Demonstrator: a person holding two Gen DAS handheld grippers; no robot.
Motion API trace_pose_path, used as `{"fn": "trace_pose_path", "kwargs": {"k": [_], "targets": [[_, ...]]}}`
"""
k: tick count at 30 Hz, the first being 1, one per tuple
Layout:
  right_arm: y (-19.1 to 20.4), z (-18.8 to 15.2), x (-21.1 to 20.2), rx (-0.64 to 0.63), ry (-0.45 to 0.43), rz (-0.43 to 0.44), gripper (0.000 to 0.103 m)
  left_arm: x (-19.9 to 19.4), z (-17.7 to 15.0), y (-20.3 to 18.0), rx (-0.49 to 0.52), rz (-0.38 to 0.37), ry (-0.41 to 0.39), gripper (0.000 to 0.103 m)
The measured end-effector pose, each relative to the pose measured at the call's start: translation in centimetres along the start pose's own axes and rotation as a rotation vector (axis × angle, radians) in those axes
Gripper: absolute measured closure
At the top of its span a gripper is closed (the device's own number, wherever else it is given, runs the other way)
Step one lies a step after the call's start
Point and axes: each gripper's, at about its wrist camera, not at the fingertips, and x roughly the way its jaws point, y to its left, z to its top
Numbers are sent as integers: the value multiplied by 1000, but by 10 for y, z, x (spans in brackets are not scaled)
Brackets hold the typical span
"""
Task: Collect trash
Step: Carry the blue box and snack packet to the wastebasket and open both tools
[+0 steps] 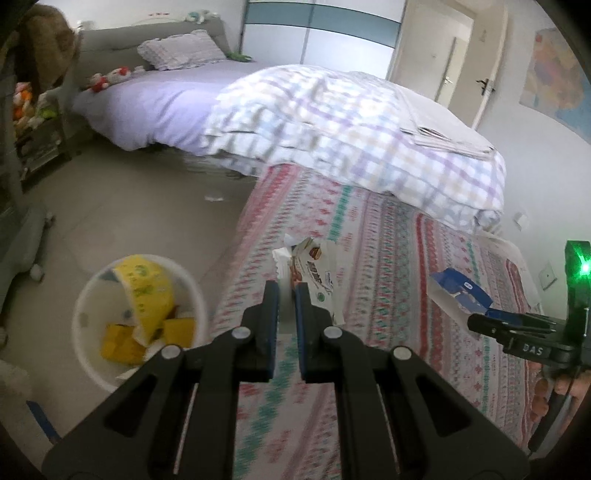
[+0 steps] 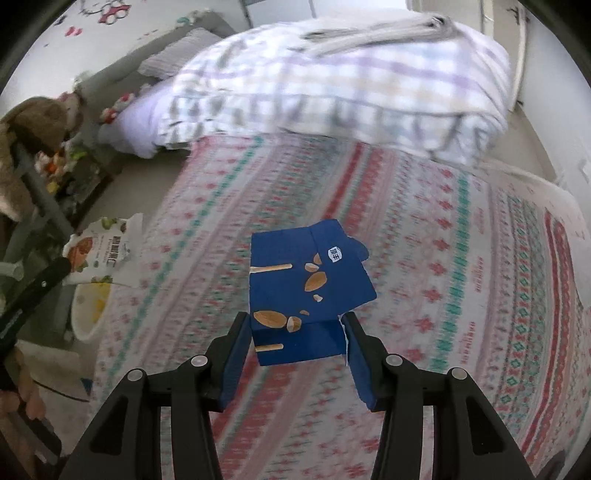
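Blue snack box point(image 2: 308, 291), crumpled white wrapper point(image 1: 314, 273)

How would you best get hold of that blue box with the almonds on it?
By its narrow near end, coming from above and behind, as the right gripper does: the blue box is flattened, so its two side edges fit between the pads, and its length points away along the fingers.

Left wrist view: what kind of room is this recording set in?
A bedroom, most likely in a home. A bed with a pillow and a checked quilt fills the view, soft toys lie near the headboard, and a wardrobe stands behind.
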Motion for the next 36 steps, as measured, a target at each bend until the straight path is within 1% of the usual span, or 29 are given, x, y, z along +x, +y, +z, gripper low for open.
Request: {"fn": "trace_pose_path", "kwargs": {"k": [6, 10, 18, 24, 30, 31, 32, 33, 34, 35, 36], "targets": [[50, -1, 1, -86, -10, 35, 52, -17, -2, 48, -68, 52, -11, 93], [80, -2, 4, -132, -11, 60, 52, -26, -3, 73, -102, 82, -14, 93], [131, -7, 15, -201, -6, 106, 52, -35, -14, 121, -156, 141, 10, 93], [162, -7, 27, -214, -1, 142, 52, -37, -20, 143, -181, 173, 29, 93], [191, -12, 37, -228, 10, 179, 52, -36, -25, 156, -200, 202, 43, 92], [195, -13, 38, -234, 9, 186, 52, -35, -25, 159, -210, 207, 51, 85], [199, -13, 39, -239, 9, 193, 52, -34, -26, 161, -224, 207, 62, 69], [204, -14, 39, -242, 10, 198, 52, -36, -27, 164, -242, 213, 66, 60], [208, -14, 40, -245, 12, 205, 52, -37, -28, 167, -254, 221, 65, 41], [212, -14, 41, -247, 16, 213, 52, -40, -28, 169, -264, 233, 64, 31], [215, -14, 43, -249, 22, 221, 52, -42, -28, 171, -270, 245, 68, 29]]}}
